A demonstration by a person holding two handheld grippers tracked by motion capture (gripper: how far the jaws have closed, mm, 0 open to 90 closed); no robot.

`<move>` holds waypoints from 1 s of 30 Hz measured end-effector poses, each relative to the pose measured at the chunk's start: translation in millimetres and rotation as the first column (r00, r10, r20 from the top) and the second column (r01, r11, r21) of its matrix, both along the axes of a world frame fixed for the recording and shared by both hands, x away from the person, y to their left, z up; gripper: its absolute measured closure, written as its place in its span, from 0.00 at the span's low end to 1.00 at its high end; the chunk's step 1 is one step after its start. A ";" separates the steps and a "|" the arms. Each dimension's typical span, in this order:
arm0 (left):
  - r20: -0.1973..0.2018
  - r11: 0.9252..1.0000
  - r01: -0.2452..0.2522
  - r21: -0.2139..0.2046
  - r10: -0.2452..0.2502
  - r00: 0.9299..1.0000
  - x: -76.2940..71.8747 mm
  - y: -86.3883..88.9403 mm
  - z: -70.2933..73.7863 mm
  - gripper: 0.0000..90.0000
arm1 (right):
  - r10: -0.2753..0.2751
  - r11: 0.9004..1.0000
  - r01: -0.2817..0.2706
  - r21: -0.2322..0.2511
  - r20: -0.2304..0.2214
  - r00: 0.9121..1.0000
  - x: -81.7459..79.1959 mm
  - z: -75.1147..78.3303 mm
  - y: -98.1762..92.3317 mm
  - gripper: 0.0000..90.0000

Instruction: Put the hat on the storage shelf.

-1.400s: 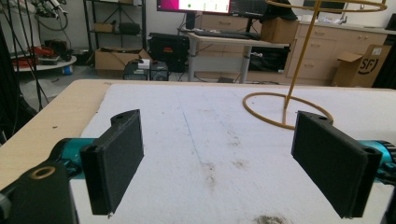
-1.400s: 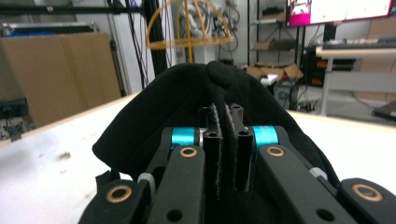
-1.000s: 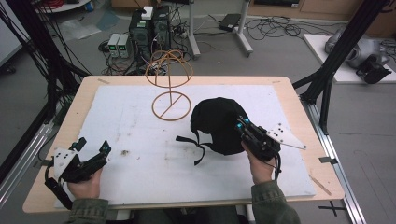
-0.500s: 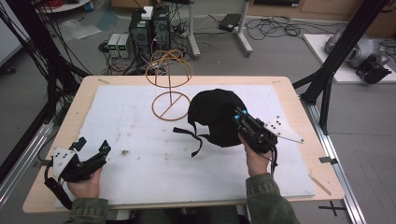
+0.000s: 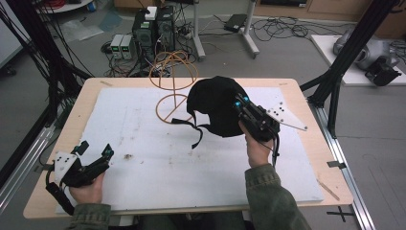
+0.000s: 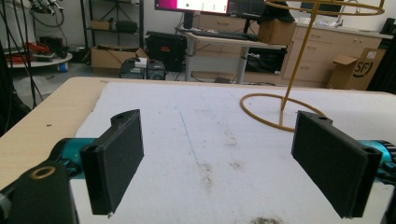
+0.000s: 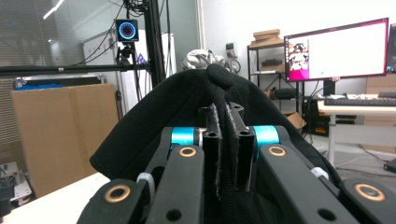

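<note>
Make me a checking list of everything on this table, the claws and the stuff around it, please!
Surface: white foam sheet on a wooden table, with small brown stains.
Job's things: black fabric cap lifted off the sheet; orange wire hat stand upright, bare.
Clutter: nothing seen.
Grippers: right claw shut on the cap's fabric; left claw open, nothing between its jaws, low over the sheet's near left corner.
Cables: black cable by the right hand; tangled leads on the floor.
Surroundings: computer boxes behind the table, black frame poles.
</note>
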State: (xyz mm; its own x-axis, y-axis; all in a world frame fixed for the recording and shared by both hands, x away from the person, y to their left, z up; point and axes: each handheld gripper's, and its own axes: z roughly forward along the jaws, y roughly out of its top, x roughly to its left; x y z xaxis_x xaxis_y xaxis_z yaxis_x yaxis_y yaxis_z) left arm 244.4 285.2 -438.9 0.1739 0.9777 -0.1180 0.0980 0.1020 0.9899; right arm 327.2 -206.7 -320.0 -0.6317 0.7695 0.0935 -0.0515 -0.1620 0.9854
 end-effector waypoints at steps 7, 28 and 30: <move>0.001 1.000 0.001 0.001 -0.001 1.000 -0.1 0.5 -0.1 0.19 | 0.006 1.000 -0.006 0.019 0.011 1.000 12.8 9.7 11.5 0.96; 0.001 1.000 0.002 -0.011 -0.002 1.000 0.9 1.0 -1.2 0.19 | -0.003 0.998 0.001 0.061 0.033 0.999 55.1 34.2 45.4 0.96; 0.004 1.000 0.003 -0.012 -0.003 1.000 0.8 1.0 -1.2 0.19 | -0.001 0.998 -0.001 0.064 0.034 0.999 59.6 36.8 48.1 0.96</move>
State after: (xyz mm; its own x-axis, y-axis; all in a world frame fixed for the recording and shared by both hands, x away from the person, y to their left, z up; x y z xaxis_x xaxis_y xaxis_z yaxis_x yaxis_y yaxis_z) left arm 245.2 286.2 -440.1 0.1775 0.9756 -0.1294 0.0948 0.1139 0.9890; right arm 386.8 -158.6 -283.2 -0.6355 0.7625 0.1209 -0.0844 -0.2243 0.9709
